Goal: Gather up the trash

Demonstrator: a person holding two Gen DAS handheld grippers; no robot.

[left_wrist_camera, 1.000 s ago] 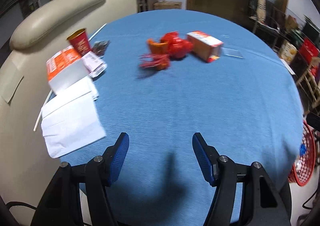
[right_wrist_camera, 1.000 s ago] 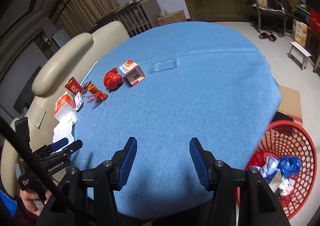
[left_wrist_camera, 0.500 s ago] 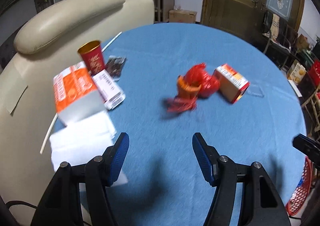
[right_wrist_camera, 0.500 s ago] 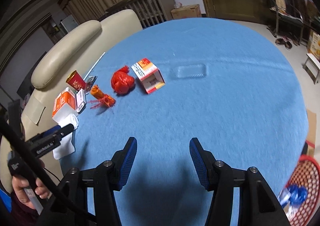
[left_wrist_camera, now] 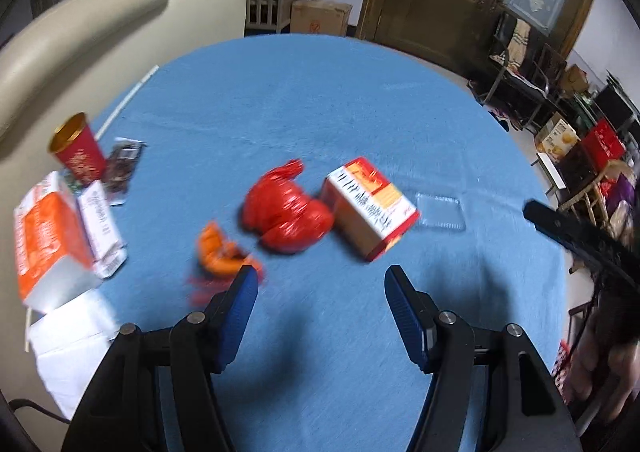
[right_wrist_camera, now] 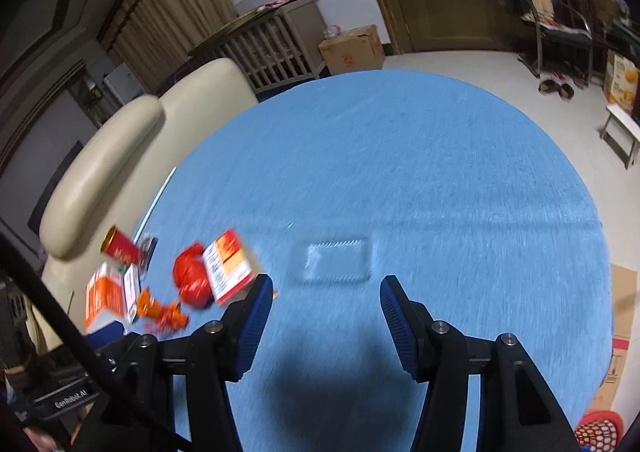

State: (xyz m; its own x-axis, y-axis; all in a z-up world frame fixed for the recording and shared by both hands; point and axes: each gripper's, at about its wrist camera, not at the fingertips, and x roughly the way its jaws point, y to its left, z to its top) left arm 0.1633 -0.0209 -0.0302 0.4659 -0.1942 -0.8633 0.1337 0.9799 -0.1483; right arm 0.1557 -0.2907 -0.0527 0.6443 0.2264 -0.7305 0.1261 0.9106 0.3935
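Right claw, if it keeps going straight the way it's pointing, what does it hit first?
Probably the clear plastic tray lying flat on the blue tablecloth, just ahead between the open fingers of the right claw. Depth is uncertain through the blur.

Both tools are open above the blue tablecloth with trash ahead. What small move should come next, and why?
Probably ease the left tool forward and down over the crumpled red plastic bag. It lies just ahead of the open jaws, between the orange wrapper and the small carton. The right tool faces the clear plastic tray.
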